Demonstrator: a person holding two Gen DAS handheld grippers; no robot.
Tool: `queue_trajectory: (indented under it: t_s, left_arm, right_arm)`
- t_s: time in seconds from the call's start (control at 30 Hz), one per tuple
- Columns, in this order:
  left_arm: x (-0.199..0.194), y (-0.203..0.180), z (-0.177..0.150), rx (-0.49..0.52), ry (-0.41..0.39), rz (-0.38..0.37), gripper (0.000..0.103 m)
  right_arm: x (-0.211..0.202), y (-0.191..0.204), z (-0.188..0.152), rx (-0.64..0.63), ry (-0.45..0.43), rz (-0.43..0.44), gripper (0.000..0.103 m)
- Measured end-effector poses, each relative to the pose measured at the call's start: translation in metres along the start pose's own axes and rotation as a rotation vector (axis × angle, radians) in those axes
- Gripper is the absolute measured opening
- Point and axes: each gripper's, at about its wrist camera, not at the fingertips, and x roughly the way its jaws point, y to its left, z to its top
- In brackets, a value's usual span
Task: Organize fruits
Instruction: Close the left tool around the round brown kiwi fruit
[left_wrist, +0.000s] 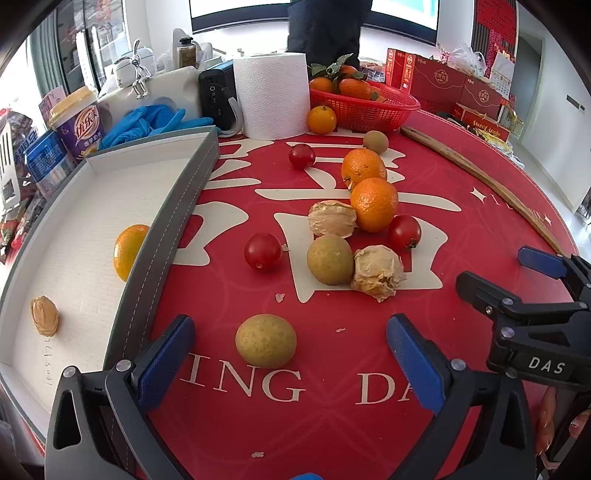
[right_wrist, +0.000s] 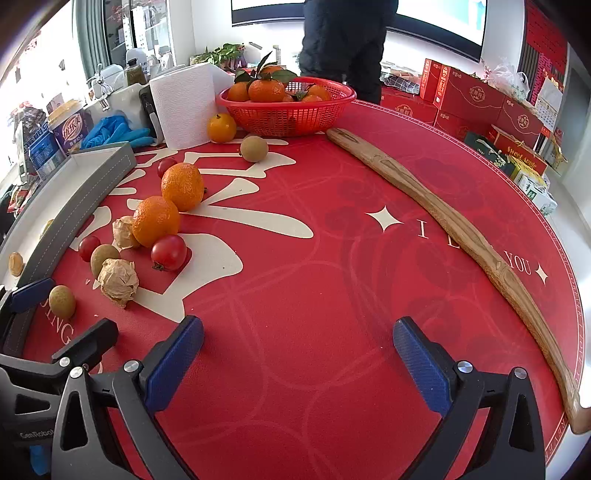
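Sorting's underway: a longan (left_wrist: 265, 340) sits near the table's front edge, framed by the wide-open, empty left gripper (left_wrist: 290, 360), beside the tray (left_wrist: 168, 221) (two fruits inside). Closing in is needed next. Right gripper (right_wrist: 297, 354) is held wide, empty.

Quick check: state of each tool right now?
Left tool: open, empty, a longan lying between its fingers.
Right tool: open, empty.

Red table mat (right_wrist: 332, 258): white print reads "I L… YOU" in the right view, partly covered by a wooden stick (right_wrist: 461, 236); left view shows "…ING DA…" near the edge, plus large white Chinese characters. Right gripper (left_wrist: 517, 280) body says "DAS"; left gripper (right_wrist: 62, 314) body "GenRobo…", cut off. Red box (right_wrist: 524, 153) reads "Sweet Apple".
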Motion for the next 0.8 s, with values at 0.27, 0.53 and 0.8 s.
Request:
queue_trajectory:
  t_s: [0.27,0.53,0.8]
  left_arm:
    - [0.000,0.000,0.000,-0.002,-0.001,0.000,0.102]
    - [-0.012,0.012,0.002,-0.036,-0.054,0.075,0.030]
    - [-0.015,0.018,-0.001,-0.052,-0.071,0.057,0.030]
  right_arm:
    - [0.000,0.000,0.000,0.000,0.000,0.000,0.103]
    - [0.000,0.000,0.000,0.001,-0.001,0.000,0.103]
    - [0.000,0.000,0.000,0.001,-0.001,0.000,0.103]
